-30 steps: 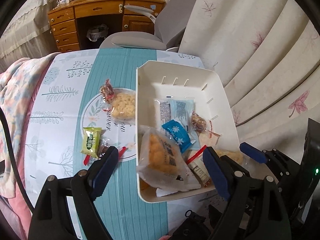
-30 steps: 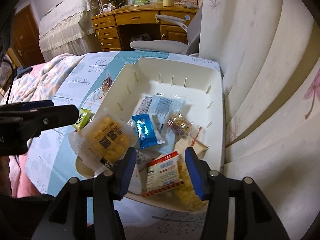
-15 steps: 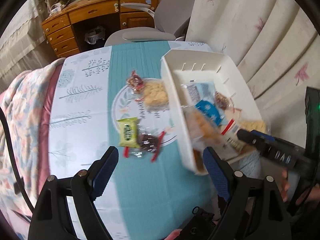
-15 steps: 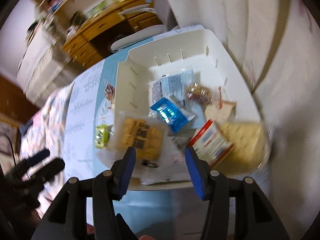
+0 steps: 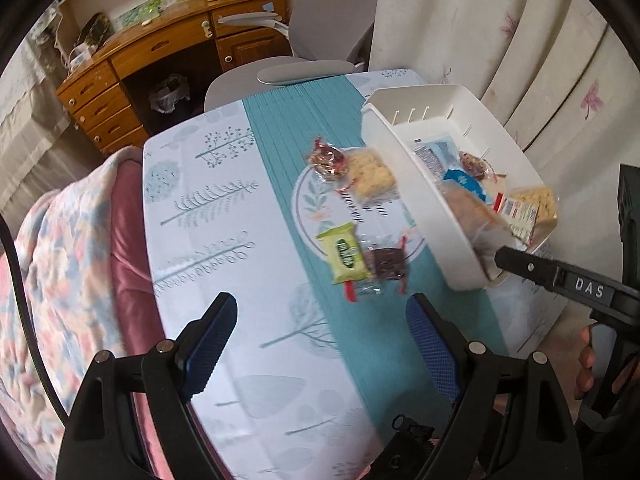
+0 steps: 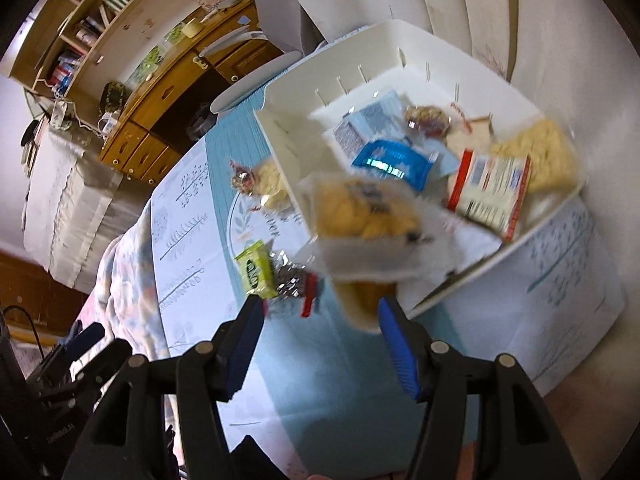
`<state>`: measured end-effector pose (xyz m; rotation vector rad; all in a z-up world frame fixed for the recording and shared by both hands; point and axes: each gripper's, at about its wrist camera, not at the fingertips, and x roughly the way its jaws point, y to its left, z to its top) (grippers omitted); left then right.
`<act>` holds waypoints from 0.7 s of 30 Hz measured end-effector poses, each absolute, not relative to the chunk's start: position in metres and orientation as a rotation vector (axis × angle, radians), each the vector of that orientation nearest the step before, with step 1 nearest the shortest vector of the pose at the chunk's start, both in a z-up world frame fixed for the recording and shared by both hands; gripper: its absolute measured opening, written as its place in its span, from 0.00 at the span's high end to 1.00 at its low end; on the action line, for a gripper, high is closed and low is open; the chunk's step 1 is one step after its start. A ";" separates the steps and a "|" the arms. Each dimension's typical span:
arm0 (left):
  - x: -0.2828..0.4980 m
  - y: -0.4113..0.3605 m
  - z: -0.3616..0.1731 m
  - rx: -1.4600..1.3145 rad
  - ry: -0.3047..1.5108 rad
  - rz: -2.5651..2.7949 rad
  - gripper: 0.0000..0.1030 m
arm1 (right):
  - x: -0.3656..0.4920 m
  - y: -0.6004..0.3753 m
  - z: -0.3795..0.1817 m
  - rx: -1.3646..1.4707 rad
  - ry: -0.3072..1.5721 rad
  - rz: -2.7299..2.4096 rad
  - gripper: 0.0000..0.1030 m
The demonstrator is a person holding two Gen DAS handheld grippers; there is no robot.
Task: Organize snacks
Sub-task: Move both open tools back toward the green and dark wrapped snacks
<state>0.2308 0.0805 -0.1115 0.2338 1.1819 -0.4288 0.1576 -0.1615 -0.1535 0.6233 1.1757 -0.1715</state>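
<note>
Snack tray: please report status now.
Left gripper open, empty. Right gripper open, just widening, empty. Tray part filled; four snacks outside, green pack nearest. Nothing blocking.

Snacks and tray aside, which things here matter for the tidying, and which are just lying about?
Part of the job:
white tray
green packet
dark brownie packet
pale cracker packet
red-wrapped sweet

Just lying about:
wooden desk
grey chair
curtain
blanket

Both wrist cams look steeply down, close; share tray (image 5: 404, 184) & tablecloth (image 6: 192, 216).
</note>
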 end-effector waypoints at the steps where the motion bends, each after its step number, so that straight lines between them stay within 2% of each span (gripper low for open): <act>1: 0.232 0.083 -0.112 0.240 1.180 -0.434 0.17 | 0.156 -0.157 -0.155 0.628 1.179 -0.174 0.42; 10: 0.257 0.090 -0.134 0.319 1.202 -0.501 0.17 | 0.155 -0.120 -0.175 0.620 1.225 -0.168 0.42; 21: 0.280 0.058 -0.197 0.541 1.220 -0.567 0.17 | 0.171 -0.096 -0.213 0.580 1.192 -0.153 0.42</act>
